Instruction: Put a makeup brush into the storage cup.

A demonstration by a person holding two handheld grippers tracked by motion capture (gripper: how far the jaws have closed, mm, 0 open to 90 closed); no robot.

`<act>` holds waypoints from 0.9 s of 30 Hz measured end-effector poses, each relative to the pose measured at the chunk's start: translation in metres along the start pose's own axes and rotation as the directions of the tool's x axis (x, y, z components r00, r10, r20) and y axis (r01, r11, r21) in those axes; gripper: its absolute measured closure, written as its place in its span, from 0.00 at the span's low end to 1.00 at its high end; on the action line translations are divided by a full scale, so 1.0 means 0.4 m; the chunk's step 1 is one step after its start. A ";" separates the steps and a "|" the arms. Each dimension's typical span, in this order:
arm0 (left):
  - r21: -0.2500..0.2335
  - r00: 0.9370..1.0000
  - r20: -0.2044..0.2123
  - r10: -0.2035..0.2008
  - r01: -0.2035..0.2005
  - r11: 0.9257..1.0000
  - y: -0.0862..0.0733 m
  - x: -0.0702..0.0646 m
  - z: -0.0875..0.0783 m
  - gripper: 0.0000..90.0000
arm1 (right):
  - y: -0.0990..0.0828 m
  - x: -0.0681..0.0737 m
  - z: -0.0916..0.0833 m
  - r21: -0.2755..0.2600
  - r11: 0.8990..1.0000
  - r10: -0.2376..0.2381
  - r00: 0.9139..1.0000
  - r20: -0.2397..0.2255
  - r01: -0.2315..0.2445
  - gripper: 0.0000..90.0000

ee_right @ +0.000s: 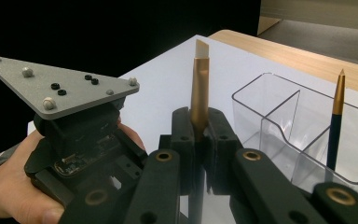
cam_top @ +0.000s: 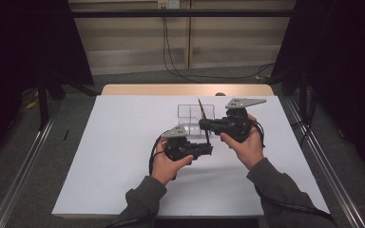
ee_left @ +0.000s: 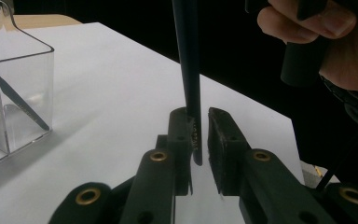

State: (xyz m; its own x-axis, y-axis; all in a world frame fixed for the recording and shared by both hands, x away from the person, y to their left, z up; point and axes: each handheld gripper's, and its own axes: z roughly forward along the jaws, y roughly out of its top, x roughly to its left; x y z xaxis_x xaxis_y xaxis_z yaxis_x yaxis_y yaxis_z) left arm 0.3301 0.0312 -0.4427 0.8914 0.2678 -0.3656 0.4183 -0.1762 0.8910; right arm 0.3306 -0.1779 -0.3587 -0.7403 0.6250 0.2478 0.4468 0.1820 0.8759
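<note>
Two grippers (cam_top: 208, 148) (cam_top: 202, 124), one pencil (ee_right: 199, 100), right fingers (ee_right: 182, 128) clamped

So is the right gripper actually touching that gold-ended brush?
Touching. In the right gripper view, the right gripper has both black jaws pressed against the brush at its gold part, with no gap showing.

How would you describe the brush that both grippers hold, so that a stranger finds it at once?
On the white table cover, look just in front of the clear plastic organiser, between the two hands. The makeup brush stands nearly upright there, with a dark handle and gold ferrule. Unlike the second brush leaning inside the organiser, it is clamped by the right gripper.
</note>
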 end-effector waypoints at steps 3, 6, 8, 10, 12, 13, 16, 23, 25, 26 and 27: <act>-0.001 1.000 -0.003 0.014 -0.014 1.000 0.003 0.001 -0.003 0.84 | 0.000 -0.001 -0.004 -0.009 1.000 -0.006 1.000 0.001 0.006 0.94; -0.021 1.000 0.001 0.007 -0.007 1.000 0.006 0.002 -0.005 0.79 | -0.001 -0.006 -0.008 -0.018 1.000 -0.003 1.000 0.000 0.003 0.94; -0.015 1.000 0.015 0.019 -0.019 1.000 0.009 0.005 -0.008 0.77 | -0.001 -0.006 -0.009 -0.017 1.000 -0.006 1.000 0.002 0.006 0.94; -0.029 0.999 -0.002 0.037 -0.037 0.999 0.009 0.004 -0.008 0.72 | -0.001 -0.006 -0.011 -0.017 1.000 -0.010 1.000 0.003 0.010 0.94; -0.026 0.998 -0.019 0.061 -0.062 0.998 0.011 0.006 -0.012 0.66 | 0.000 -0.007 -0.013 -0.017 1.000 -0.014 1.000 0.003 0.014 0.94; -0.025 0.997 -0.029 0.072 -0.073 0.997 0.012 0.008 -0.015 0.62 | 0.000 -0.008 -0.014 -0.020 1.000 -0.013 1.000 0.004 0.013 0.94; -0.031 0.994 -0.053 0.096 -0.098 0.995 0.015 0.012 -0.025 0.56 | 0.000 -0.010 -0.018 -0.023 1.000 -0.016 1.000 0.006 0.016 0.94; -0.015 0.990 -0.079 0.121 -0.122 0.992 0.023 0.021 -0.050 0.46 | 0.001 -0.009 -0.021 -0.027 0.999 -0.023 1.000 0.007 0.023 0.94; 0.001 0.989 -0.090 0.119 -0.119 0.993 0.024 0.022 -0.056 0.41 | 0.003 -0.008 -0.021 -0.030 0.999 -0.026 1.000 0.011 0.026 0.94; 0.008 0.987 -0.101 0.123 -0.123 0.992 0.024 0.022 -0.059 0.37 | 0.003 -0.008 -0.022 -0.032 0.999 -0.026 1.000 0.013 0.026 0.94; 0.010 0.986 -0.106 0.128 -0.128 0.992 0.024 0.023 -0.062 0.35 | 0.004 -0.008 -0.022 -0.033 0.999 -0.026 1.000 0.011 0.027 0.94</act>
State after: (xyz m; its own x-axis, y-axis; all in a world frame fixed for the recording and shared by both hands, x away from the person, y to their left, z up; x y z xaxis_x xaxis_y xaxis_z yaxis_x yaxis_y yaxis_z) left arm 0.3379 0.0555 -0.4308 0.9142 0.3420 -0.2175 0.3026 -0.2187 0.9277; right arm 0.3291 -0.1865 -0.3546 -0.7463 0.6281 0.2201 0.4101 0.1734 0.8954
